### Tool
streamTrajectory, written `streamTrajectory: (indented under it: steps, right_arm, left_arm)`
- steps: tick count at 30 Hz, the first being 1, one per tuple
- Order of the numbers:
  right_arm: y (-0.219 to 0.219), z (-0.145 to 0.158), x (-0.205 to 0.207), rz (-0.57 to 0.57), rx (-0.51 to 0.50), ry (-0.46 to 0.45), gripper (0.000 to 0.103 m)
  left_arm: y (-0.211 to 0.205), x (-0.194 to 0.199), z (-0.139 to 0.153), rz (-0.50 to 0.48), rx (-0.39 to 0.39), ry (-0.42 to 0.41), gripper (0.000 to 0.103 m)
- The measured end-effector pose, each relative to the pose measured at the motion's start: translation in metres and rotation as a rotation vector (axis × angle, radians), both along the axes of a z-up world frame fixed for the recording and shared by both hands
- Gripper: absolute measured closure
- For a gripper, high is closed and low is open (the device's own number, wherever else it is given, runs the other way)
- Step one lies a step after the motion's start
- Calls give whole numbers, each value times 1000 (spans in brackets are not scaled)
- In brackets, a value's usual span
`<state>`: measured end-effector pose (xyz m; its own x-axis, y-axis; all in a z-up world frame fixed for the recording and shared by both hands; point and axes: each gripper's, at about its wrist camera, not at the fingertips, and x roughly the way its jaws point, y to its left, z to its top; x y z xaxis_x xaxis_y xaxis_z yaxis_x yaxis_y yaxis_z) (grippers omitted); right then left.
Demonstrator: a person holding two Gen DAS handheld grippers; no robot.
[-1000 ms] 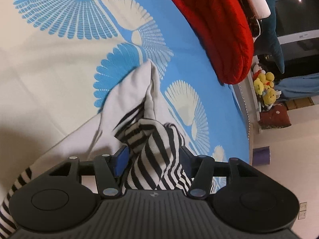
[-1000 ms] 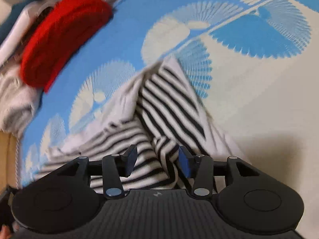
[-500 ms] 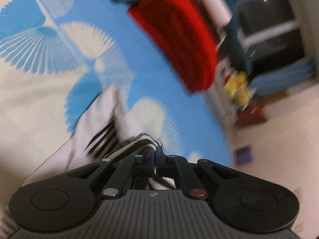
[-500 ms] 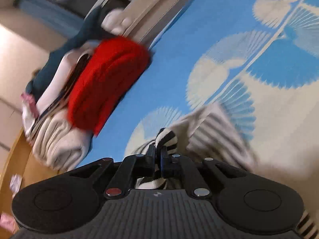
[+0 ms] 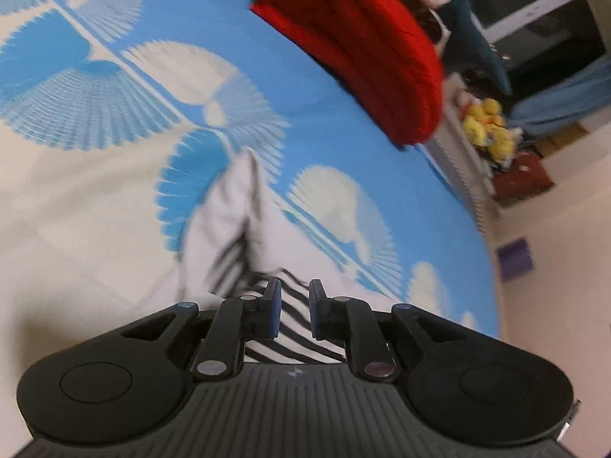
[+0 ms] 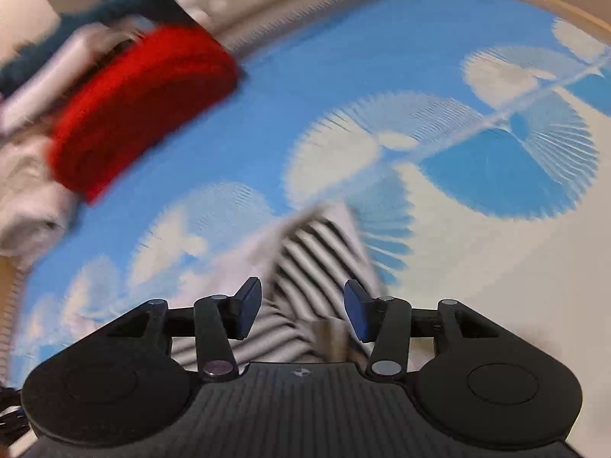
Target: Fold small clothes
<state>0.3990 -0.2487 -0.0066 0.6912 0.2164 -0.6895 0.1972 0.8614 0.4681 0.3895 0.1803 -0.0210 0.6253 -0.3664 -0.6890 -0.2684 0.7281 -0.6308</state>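
My two cameras sit on my tools, looking down past their fingers, close over the bed (image 5: 343, 145). Both see the striped cloth (image 5: 229, 229) and red sweater (image 6: 141, 107).

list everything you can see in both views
striped garment: 1, black-and-white stripes with pale grey reverse, crumpled on the bed in front of both grippers
red knit item: 1, red, folded at the bed's far edge
bedsheet: 1, blue and cream fan pattern, under everything
pale folded clothes: a pile, whitish, beside the red knit
yellow plush toys: a cluster, yellow, off the bed
left gripper: 1, black, jaws just opening, narrow gap over the stripes
right gripper: 1, black, jaws just opening, wide apart
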Motion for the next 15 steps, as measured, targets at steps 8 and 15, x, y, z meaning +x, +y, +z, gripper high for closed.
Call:
streamTrajectory:
  steps: [8, 15]
  right_arm:
    - [-1, -66, 15, 14, -35, 313, 60]
    - [9, -16, 5, 33, -51, 67, 53]
  left_arm:
    - [-10, 8, -62, 12, 157, 328, 86]
    - [-31, 6, -15, -32, 186, 110, 64]
